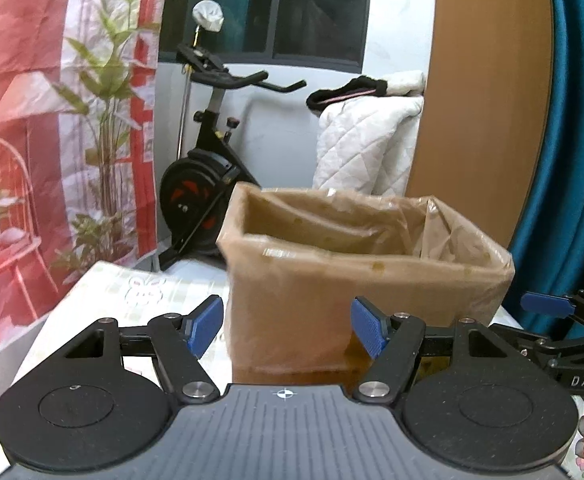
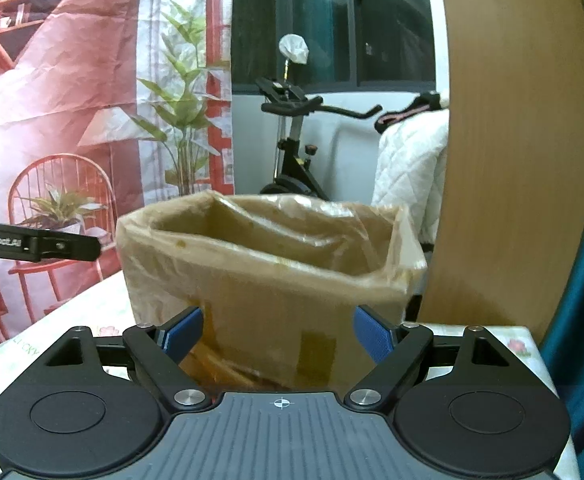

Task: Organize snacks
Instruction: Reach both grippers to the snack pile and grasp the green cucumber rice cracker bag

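Observation:
A brown cardboard box lined with a clear plastic bag (image 1: 356,276) stands on the table right in front of both grippers; it also shows in the right wrist view (image 2: 268,280). Its open top faces up and the inside looks empty from here. My left gripper (image 1: 288,330) is open and empty, its blue pads (image 1: 206,328) apart at the box's near wall. My right gripper (image 2: 278,332) is open and empty, also at the box's near wall. No snacks are in view. The right gripper's tip (image 1: 548,306) shows at the right edge of the left wrist view.
The table has a pale floral cloth (image 1: 104,308). Behind it stand an exercise bike (image 1: 208,168), a white quilt on a rack (image 1: 368,144), a wooden panel (image 1: 488,100) and a teal curtain (image 1: 572,160). A printed red backdrop (image 2: 72,120) hangs at left.

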Action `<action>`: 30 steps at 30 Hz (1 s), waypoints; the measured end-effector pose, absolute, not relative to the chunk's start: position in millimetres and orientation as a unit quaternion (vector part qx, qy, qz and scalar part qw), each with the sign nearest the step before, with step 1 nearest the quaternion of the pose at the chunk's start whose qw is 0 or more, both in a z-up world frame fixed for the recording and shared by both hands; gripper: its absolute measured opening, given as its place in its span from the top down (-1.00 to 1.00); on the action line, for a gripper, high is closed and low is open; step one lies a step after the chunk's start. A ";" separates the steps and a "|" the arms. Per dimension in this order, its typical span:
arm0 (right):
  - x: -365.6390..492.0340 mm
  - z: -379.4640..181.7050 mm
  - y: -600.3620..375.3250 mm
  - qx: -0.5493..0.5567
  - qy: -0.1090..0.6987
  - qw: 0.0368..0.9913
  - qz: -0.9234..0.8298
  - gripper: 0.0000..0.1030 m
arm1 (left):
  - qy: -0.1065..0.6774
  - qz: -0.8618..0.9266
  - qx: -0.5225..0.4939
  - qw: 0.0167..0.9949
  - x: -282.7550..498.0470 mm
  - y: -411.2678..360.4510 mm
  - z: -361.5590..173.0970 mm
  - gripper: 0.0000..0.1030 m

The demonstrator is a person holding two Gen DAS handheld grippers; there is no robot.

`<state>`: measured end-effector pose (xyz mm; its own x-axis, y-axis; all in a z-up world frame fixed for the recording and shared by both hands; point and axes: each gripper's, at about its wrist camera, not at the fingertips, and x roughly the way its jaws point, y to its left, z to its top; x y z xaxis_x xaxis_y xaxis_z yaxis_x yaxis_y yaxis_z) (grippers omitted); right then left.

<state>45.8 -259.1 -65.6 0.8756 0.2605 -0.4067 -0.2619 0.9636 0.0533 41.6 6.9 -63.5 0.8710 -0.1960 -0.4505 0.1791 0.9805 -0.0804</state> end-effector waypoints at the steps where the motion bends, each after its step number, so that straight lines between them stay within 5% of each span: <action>1: 43.7 -68.4 -259.5 -0.001 0.214 0.968 0.133 -0.53 | 0.237 -0.097 -0.019 0.966 39.2 8.9 -66.9 -0.41; 30: 5.9 -146.6 -286.9 -0.070 0.322 0.931 0.158 -0.48 | 0.358 -0.244 -0.035 0.901 30.5 -58.3 -147.7 -0.38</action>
